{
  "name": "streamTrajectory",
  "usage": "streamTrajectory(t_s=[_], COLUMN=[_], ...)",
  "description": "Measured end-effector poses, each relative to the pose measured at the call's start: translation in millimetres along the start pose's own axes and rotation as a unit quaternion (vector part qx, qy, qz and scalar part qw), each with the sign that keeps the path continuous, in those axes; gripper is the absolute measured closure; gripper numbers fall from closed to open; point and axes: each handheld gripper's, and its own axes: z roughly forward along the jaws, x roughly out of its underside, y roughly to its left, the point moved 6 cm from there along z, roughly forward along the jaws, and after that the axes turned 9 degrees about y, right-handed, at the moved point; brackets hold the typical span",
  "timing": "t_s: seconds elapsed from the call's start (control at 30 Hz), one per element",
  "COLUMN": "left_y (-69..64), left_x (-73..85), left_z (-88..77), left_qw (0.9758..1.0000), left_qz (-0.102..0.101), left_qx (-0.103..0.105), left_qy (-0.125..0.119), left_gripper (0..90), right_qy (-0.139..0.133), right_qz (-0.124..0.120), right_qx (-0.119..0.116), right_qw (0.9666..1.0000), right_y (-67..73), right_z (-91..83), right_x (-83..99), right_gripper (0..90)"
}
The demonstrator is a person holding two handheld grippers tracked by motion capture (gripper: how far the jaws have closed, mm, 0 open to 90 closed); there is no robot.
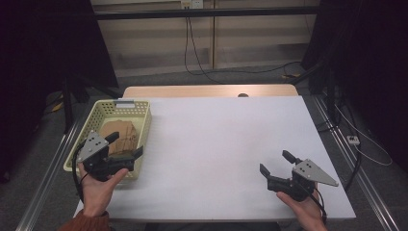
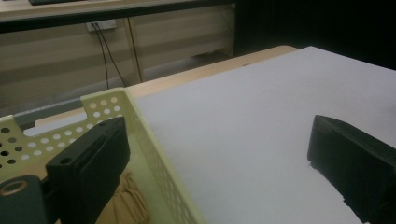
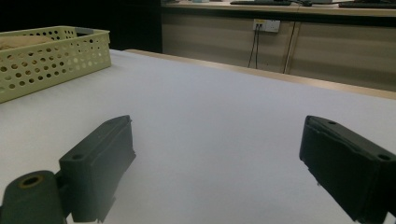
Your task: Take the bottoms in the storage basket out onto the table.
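Observation:
A yellow-green perforated basket [image 1: 144,120] stands at the table's left edge with a brown crumpled cloth [image 1: 121,134] inside. My left gripper [image 1: 128,143] hovers open over the basket's near right corner, one jaw above the cloth and the other past the rim. In the left gripper view the basket wall [image 2: 140,126] runs between the jaws and the cloth [image 2: 128,200] lies beside the left jaw. My right gripper [image 1: 274,161] is held open near the table's front right, with nothing between its fingers. In the right gripper view the basket [image 3: 46,56] sits far off to the left.
A white sheet [image 1: 226,144] covers the tabletop, with a strip of bare wood [image 1: 207,90] along the far edge. Cables [image 1: 192,53] hang from a wall socket behind the table. Metal rails [image 1: 53,159] run along both sides.

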Motion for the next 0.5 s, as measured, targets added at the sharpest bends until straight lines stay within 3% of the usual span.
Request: streamTrajectory(t_s=[0.5], left_y=[14.9], left_x=[-17.3], left_z=[4.8], left_qw=[0.9999], left_qz=[0.000], left_qx=[-0.012], left_qy=[0.004], left_gripper=[5.9], right_qy=[0.002], right_qz=[0.001], right_qx=[-0.005], right_qw=[1.0000], right_y=[0.6], right_z=[1.0], right_x=[0.4], right_gripper=[8.1])
